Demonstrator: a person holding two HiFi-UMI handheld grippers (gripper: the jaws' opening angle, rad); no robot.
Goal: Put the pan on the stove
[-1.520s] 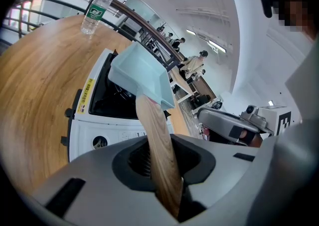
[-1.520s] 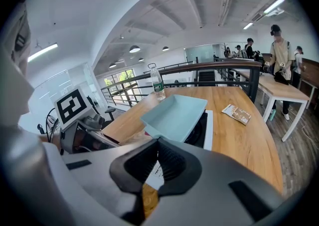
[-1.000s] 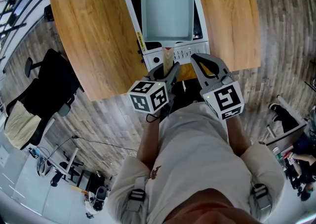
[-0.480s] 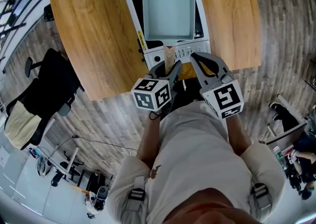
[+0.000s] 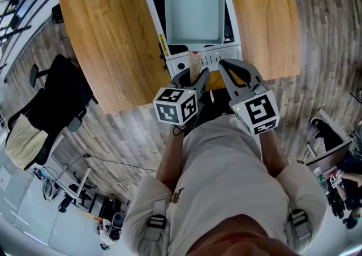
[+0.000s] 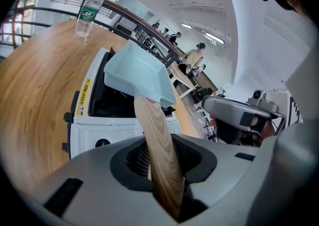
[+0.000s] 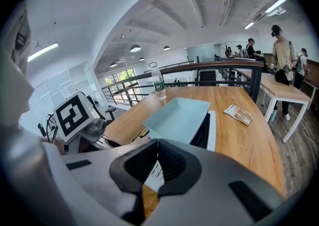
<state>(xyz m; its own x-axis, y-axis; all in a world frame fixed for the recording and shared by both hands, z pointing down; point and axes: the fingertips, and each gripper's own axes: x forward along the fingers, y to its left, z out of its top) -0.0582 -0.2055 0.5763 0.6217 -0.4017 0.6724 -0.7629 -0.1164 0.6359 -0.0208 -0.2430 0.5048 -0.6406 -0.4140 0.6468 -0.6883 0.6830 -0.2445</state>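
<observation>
A pale blue square pan [image 5: 192, 9] sits on the white single-burner stove [image 5: 215, 60] on the wooden table, its wooden handle [image 5: 194, 65] pointing toward me. My left gripper [image 5: 192, 78] is around that handle [image 6: 157, 140]. Its jaws are opening, and a slim gap shows beside the wood. My right gripper [image 5: 222, 66] hovers just right of the handle, over the stove's front edge. In the right gripper view its fingertips [image 7: 157, 142] meet with nothing between them, and the pan [image 7: 179, 117] lies ahead.
A water bottle [image 6: 92, 8] stands at the table's far left corner, and a small booklet [image 7: 239, 114] lies to the right of the stove. A black office chair [image 5: 54, 99] stands left of the table. The table's near edge [image 5: 141, 102] is just under the grippers.
The left gripper has drifted slightly right and back toward me along the handle. The pan has shifted slightly right on the stove. The right gripper has hardly moved.
</observation>
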